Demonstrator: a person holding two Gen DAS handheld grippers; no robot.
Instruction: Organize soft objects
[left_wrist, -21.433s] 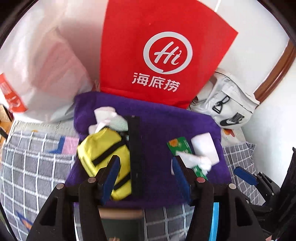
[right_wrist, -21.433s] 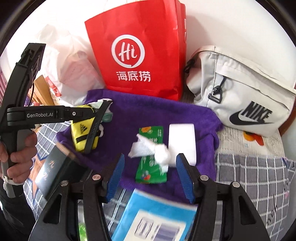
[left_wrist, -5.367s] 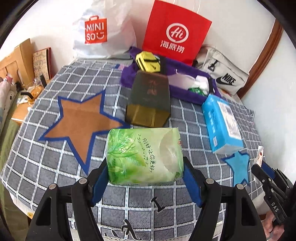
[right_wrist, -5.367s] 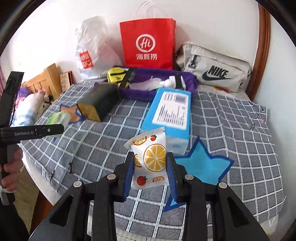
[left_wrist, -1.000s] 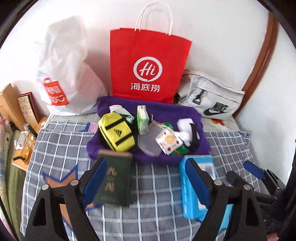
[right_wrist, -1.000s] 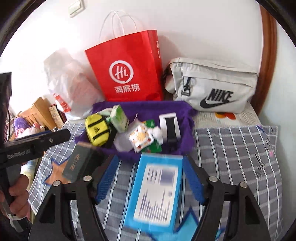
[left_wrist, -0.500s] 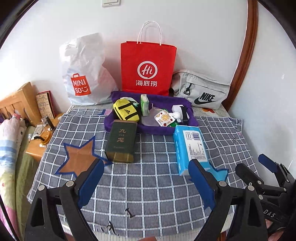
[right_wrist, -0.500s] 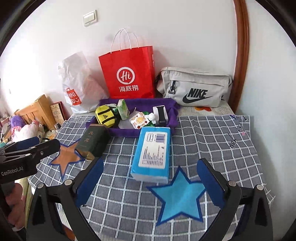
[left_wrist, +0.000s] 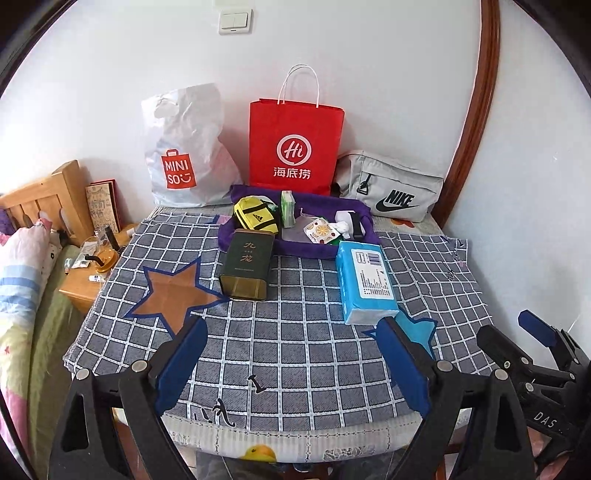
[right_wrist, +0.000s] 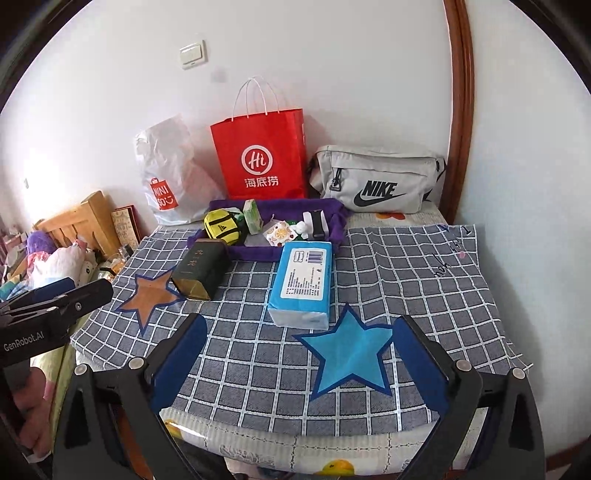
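Left wrist: left gripper (left_wrist: 291, 363) spread wide, holding nothing, above checked cloth (left_wrist: 295, 332). Purple tray (left_wrist: 295, 245) at 12 o'clock holds yellow pouch (left_wrist: 255, 218), green pack (left_wrist: 287, 208), orange sachet (left_wrist: 320, 230).
Right wrist: right gripper (right_wrist: 299, 360) also spread, nothing between fingers. Tray at 11 o'clock; blue pack (right_wrist: 303, 282) just before it, dark tin (right_wrist: 197, 267) at 10 o'clock.

Home bedroom: wooden headboard (left_wrist: 48, 192); bedding (left_wrist: 18, 266); nightstand (left_wrist: 88, 280).
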